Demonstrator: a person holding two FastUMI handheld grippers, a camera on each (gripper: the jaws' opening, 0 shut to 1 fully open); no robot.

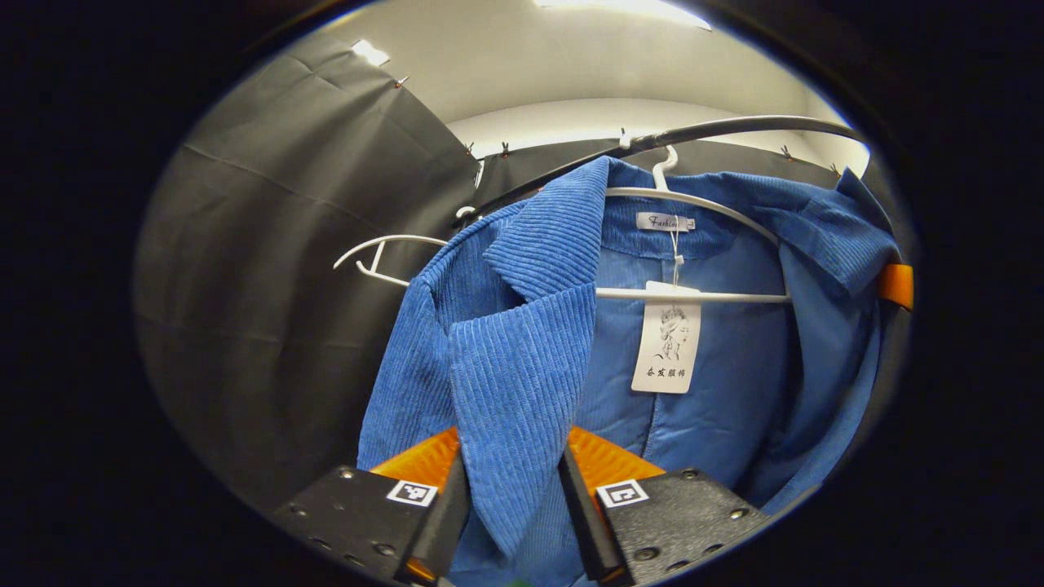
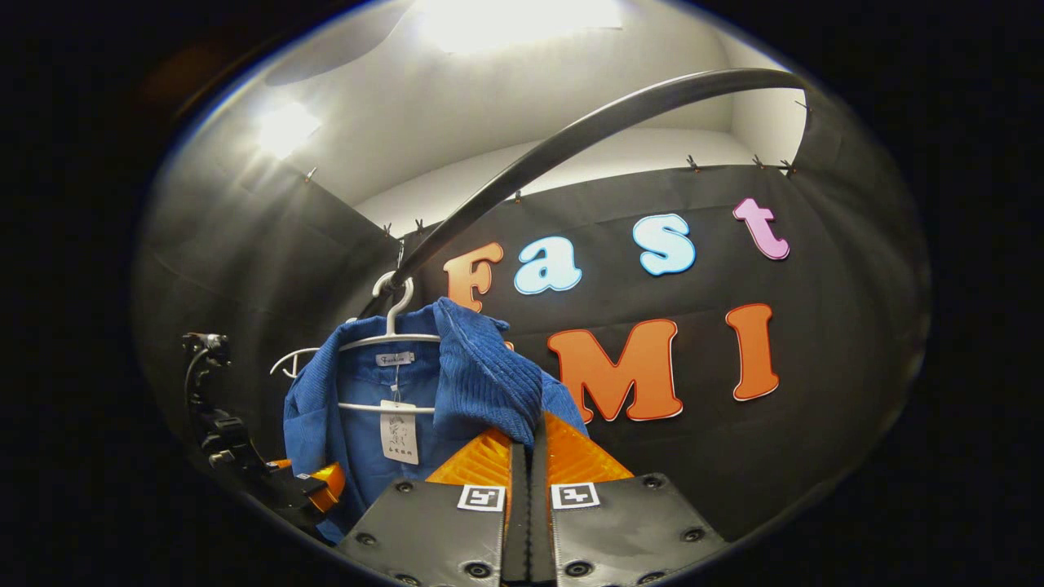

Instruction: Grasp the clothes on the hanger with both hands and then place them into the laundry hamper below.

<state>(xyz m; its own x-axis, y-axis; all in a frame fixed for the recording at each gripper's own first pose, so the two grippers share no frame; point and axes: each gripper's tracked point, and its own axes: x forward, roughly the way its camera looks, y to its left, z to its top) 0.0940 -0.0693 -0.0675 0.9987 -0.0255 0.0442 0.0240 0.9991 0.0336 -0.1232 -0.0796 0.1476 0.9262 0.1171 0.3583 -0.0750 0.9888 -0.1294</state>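
Note:
A blue corduroy jacket [image 1: 522, 350] hangs open on a white hanger [image 1: 693, 295] from a dark curved rail [image 1: 734, 126]. Its front lapel runs down between the fingers of my left gripper [image 1: 514, 456], which press on it from both sides. In the right gripper view the jacket [image 2: 481, 375] hangs on the hanger [image 2: 383, 341] under the rail [image 2: 587, 130]. My right gripper [image 2: 526, 432] is shut on a bunched fold of its shoulder. The left gripper [image 2: 318, 481] shows farther off at the jacket's lower left edge. The right gripper [image 1: 895, 285] peeks out at the jacket's far right edge.
A second, bare white hanger [image 1: 375, 244] hangs on the rail just left of the jacket. A paper tag [image 1: 667, 342] dangles inside the collar. Black cloth walls close the booth behind and to the left.

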